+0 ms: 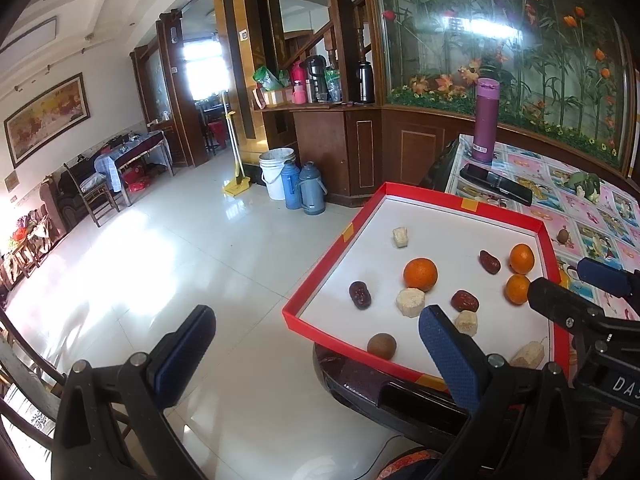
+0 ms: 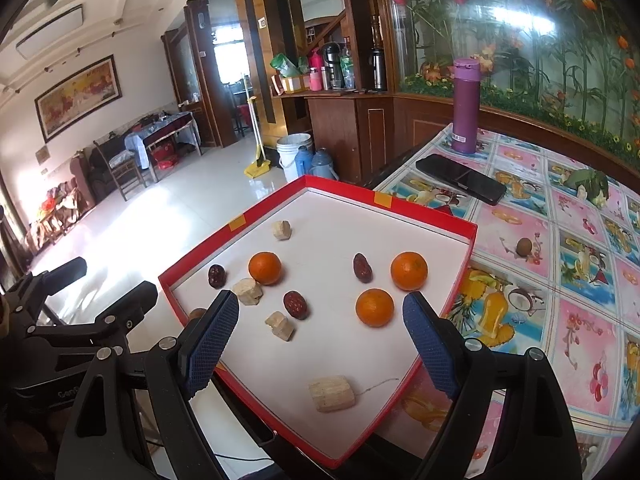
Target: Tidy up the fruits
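Both grippers hover at the near edge of the tray [image 2: 460, 276], jaws spread, pinching nothing. Right gripper [image 2: 320, 344] looks straight over the tray; left gripper [image 1: 316, 356] sits off the tray's near-left corner, half over the floor [image 1: 180, 248].

Near to far in the tray: a pale chunk [image 2: 331, 393] by the near rim; two more chunks [image 2: 281, 325] [image 2: 248, 290] mid-left; a longan [image 1: 382, 346] at the near-left rim; dates [image 2: 295, 304] [image 2: 216, 275] [image 2: 362, 267]; three oranges [image 2: 374, 307] [image 2: 409, 270] [image 2: 264, 267]; one chunk [image 2: 281, 229] toward the far rim. A second longan [image 2: 524, 247] lies outside, on the bench right of the tray.

Judgement: kinds are mixed, not grouped — two oranges sit together, the third well apart. This fits sorting in progress, or a mixed spread awaiting it; stage not settled. Any pick calls for open jaws brought down astride one piece; oranges are round and may roll.

Bench [image 2: 560, 320] carries a glossy fruit-print cloth. Beyond the tray: a phone [image 2: 460, 179], then a purple flask [image 2: 465, 106]. Room: tiled floor, wood cabinets, a flower mural [image 2: 540, 40].
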`<control>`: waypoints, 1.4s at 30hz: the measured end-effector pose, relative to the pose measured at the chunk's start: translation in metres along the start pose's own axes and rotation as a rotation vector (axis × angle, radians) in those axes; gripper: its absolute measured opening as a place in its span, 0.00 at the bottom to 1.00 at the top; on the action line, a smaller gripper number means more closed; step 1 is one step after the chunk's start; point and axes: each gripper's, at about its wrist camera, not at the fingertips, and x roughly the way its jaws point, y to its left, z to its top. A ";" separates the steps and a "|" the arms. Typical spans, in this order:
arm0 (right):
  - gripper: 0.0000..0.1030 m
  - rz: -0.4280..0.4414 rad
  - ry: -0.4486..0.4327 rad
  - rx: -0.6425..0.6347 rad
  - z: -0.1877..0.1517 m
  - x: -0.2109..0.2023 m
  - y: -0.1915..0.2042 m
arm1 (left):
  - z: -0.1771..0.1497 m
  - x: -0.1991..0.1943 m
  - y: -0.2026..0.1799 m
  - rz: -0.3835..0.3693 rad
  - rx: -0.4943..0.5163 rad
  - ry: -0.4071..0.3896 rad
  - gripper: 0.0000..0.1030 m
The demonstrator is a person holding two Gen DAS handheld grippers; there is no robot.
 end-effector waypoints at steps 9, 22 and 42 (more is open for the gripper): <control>0.82 -0.017 0.000 -0.024 -0.001 -0.001 0.010 | 0.000 0.002 0.008 -0.010 -0.003 -0.005 1.00; 0.82 -0.063 0.003 0.000 0.000 0.003 0.009 | 0.004 0.011 0.004 -0.060 0.018 -0.003 1.00; 0.82 -0.023 -0.015 0.008 0.020 0.026 0.013 | 0.021 0.038 0.018 -0.022 0.011 0.029 1.00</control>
